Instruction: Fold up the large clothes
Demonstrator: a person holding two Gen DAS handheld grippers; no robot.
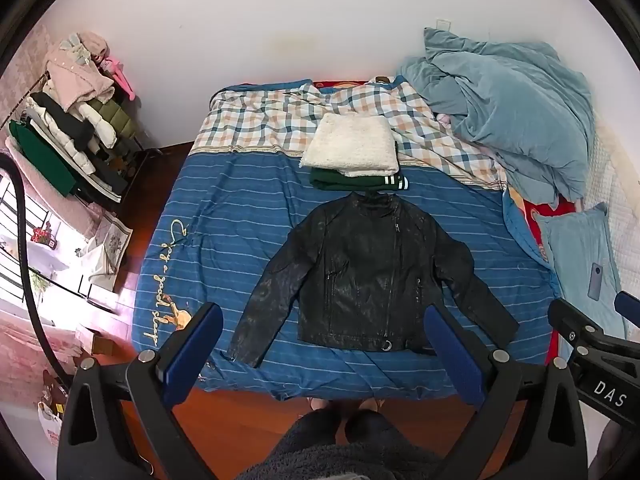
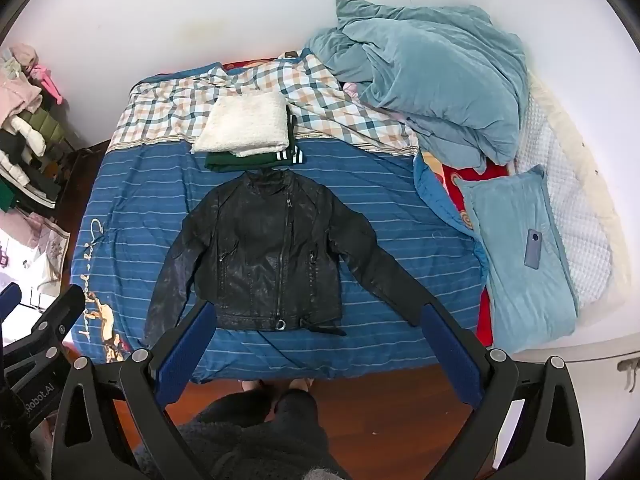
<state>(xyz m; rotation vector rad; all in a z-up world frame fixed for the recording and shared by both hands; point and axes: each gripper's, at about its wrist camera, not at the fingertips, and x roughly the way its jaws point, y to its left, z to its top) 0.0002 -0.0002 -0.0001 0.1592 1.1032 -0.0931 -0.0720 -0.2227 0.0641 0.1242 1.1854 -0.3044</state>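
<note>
A black leather jacket (image 1: 368, 276) lies flat and face up on the blue striped bed cover (image 1: 224, 208), sleeves spread out to both sides; it also shows in the right wrist view (image 2: 268, 256). Beyond its collar sits a folded stack: a white fleece garment (image 1: 352, 146) on a green one (image 1: 360, 182). My left gripper (image 1: 324, 320) is open and empty, held above the near bed edge. My right gripper (image 2: 316, 320) is open and empty too, above the jacket's hem side.
A rumpled blue duvet (image 1: 512, 112) and a blue pillow (image 2: 520, 256) with a phone (image 2: 534, 249) on it fill the bed's right side. A checked blanket (image 1: 272, 116) lies at the far end. A clothes rack (image 1: 68, 120) stands left. The person's feet (image 2: 276, 386) stand on the wooden floor.
</note>
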